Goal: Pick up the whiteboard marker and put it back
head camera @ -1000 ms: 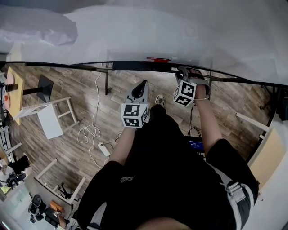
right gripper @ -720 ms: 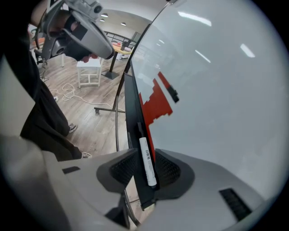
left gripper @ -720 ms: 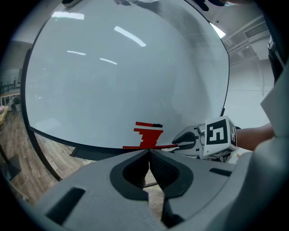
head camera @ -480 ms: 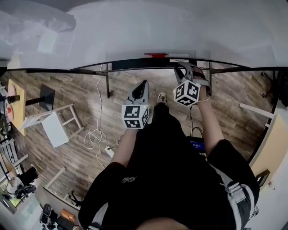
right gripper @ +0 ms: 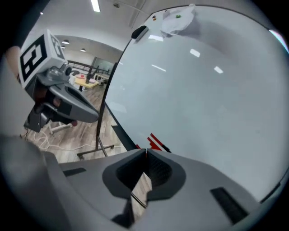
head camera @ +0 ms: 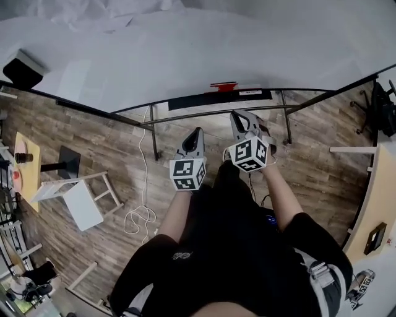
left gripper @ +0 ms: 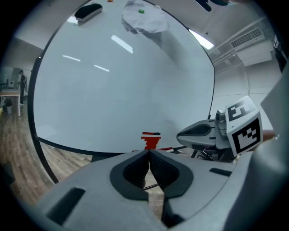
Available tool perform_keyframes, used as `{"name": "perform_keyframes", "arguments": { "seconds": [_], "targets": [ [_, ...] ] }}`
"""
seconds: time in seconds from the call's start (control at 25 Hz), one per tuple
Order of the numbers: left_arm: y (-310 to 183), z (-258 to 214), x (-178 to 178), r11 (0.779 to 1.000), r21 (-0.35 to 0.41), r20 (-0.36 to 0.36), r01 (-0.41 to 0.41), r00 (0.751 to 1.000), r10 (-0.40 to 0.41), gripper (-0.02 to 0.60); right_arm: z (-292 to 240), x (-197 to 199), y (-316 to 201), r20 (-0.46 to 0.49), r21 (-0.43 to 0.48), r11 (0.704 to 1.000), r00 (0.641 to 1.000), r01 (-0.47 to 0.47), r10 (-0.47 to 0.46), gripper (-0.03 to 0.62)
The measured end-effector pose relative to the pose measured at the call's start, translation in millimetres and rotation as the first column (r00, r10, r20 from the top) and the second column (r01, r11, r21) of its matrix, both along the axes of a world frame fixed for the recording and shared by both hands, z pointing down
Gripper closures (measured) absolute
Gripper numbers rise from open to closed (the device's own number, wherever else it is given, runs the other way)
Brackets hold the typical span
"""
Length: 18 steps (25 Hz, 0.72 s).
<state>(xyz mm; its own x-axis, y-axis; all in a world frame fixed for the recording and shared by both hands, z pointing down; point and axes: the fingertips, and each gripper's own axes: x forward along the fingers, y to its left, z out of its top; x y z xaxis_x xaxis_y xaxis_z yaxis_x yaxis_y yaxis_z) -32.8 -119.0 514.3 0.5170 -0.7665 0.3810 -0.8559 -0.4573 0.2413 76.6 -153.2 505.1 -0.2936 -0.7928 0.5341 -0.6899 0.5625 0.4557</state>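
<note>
A red whiteboard marker (head camera: 223,85) lies on the dark tray (head camera: 204,100) along the whiteboard's (head camera: 185,49) lower edge; it shows red in the left gripper view (left gripper: 151,135) and in the right gripper view (right gripper: 158,141). My right gripper (head camera: 237,116) hangs in the air just short of the tray. Its jaws have just been closing and are shut with nothing between them (right gripper: 145,151). To its left, my left gripper (head camera: 197,131) also points at the board, shut and empty (left gripper: 148,152). Neither gripper touches the marker.
High on the board hang a black eraser (left gripper: 89,11) and a crumpled white sheet (left gripper: 144,20). The board's metal stand legs (head camera: 153,133) reach down to the wooden floor. On the floor at the left are a white stool (head camera: 77,198), a white cable (head camera: 139,217) and a wooden table (head camera: 28,158).
My right gripper has drawn back from the tray edge, rolled, and closed its open jaws on nothing. The left gripper shifted slightly. The head view has tipped up, so more of the board shows.
</note>
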Motion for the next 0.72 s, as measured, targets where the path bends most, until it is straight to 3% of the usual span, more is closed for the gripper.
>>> {"name": "perform_keyframes", "arguments": {
  "seconds": [0.12, 0.32, 0.44, 0.72],
  "targets": [
    [16, -13, -19, 0.999, 0.043, -0.002, -0.006, 1.000, 0.006, 0.574, -20, -11, 20, 0.143, 0.021, 0.993, 0.983, -0.119, 0.115, 0.591],
    [47, -30, -45, 0.996, 0.085, -0.023, -0.038, 0.999, 0.040, 0.574, -43, -24, 60, 0.365, 0.033, 0.956, 0.894, -0.292, 0.260, 0.591],
    [58, -42, -49, 0.992, 0.111, -0.025, -0.064, 0.997, 0.067, 0.574, -55, -32, 80, 0.411, 0.048, 0.943, 0.867, -0.331, 0.283, 0.591],
    [70, -79, -26, 0.979, 0.188, -0.041, -0.077, 0.995, 0.086, 0.574, -93, -25, 108, 0.461, 0.131, 0.934, 0.855, -0.332, 0.239, 0.591]
  ]
}}
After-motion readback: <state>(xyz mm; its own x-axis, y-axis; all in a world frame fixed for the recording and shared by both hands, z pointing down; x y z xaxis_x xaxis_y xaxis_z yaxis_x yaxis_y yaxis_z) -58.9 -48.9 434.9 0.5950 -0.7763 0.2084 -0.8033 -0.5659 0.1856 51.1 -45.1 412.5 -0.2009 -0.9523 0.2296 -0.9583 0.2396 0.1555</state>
